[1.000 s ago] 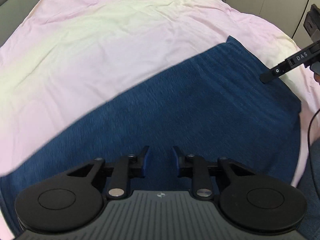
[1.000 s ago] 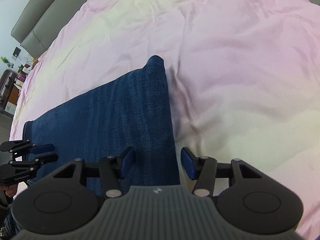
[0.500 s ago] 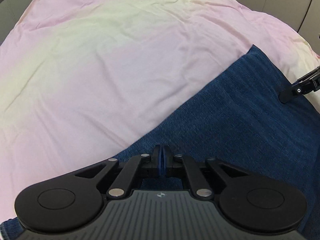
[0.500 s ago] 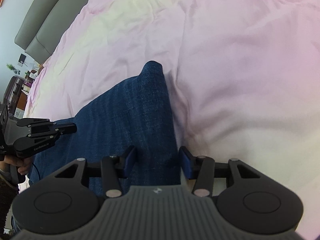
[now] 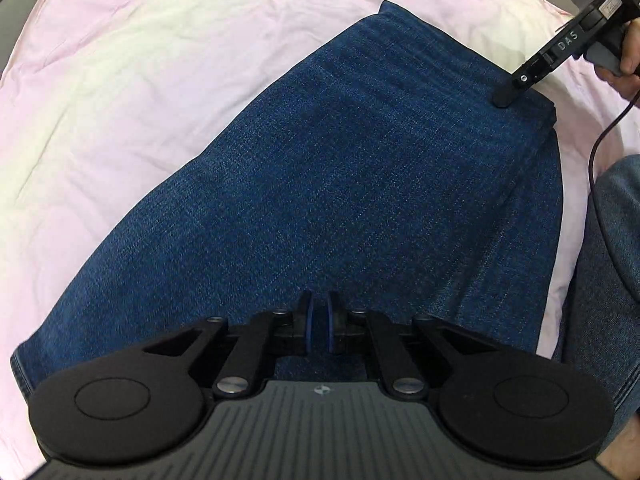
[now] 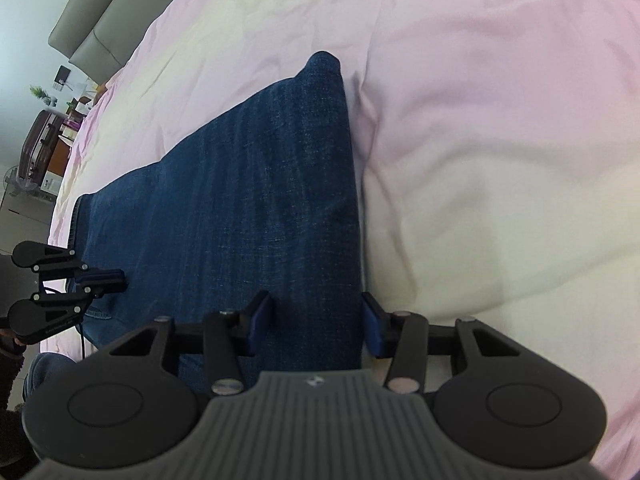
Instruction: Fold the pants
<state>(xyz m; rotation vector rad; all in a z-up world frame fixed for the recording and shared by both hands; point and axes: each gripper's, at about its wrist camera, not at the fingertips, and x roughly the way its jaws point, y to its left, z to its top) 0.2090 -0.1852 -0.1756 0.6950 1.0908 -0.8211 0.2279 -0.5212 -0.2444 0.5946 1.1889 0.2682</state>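
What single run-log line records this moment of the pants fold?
stage: fold pants | left gripper: nearly shut over jeans | right gripper: open, straddling jeans' edge | surface: pink bedsheet

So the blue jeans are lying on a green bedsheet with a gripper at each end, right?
Not quite: the bedsheet is pale pink, not green, as the right wrist view shows. The blue jeans do lie on it, with the left gripper and right gripper at opposite ends.

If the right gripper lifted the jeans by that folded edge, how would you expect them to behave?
The jeans would probably sag and drape rather than hold shape: they lie limp on the bedsheet. Stacked denim layers suggest noticeable weight. The right gripper, jaws open across the edge, would likely grip the coarse weave without slipping.
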